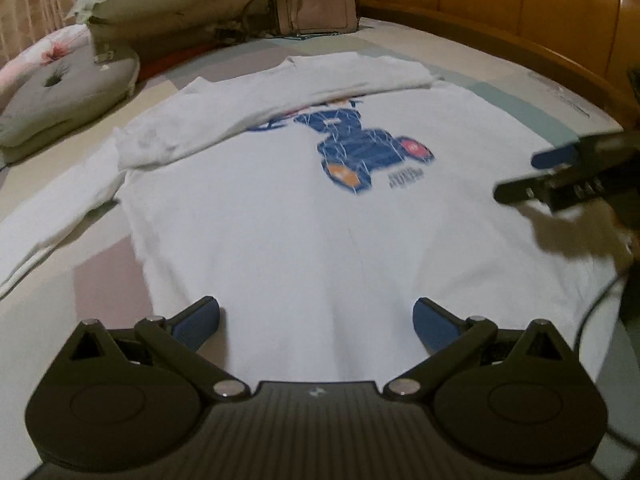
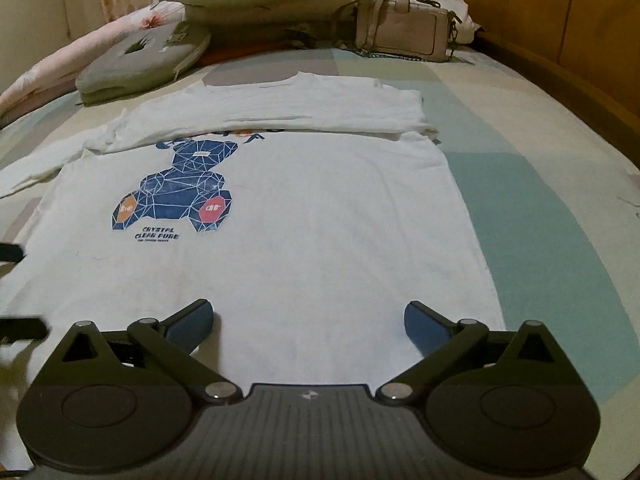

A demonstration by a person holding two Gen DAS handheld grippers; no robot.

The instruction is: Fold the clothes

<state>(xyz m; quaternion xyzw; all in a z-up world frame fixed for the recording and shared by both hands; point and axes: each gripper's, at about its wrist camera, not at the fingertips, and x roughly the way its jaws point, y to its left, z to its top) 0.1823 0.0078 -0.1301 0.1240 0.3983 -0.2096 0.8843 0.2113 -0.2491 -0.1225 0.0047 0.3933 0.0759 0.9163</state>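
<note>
Shirt (image 2: 280,200) flat on bed (image 2: 540,208) (one sleeve folded).

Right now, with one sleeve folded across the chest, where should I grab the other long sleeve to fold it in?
Grip the loose sleeve near its cuff end with the left gripper, coming from the shirt's left side. It lies flat and stretched outward on the bed, so its edge is free to pinch.
</note>
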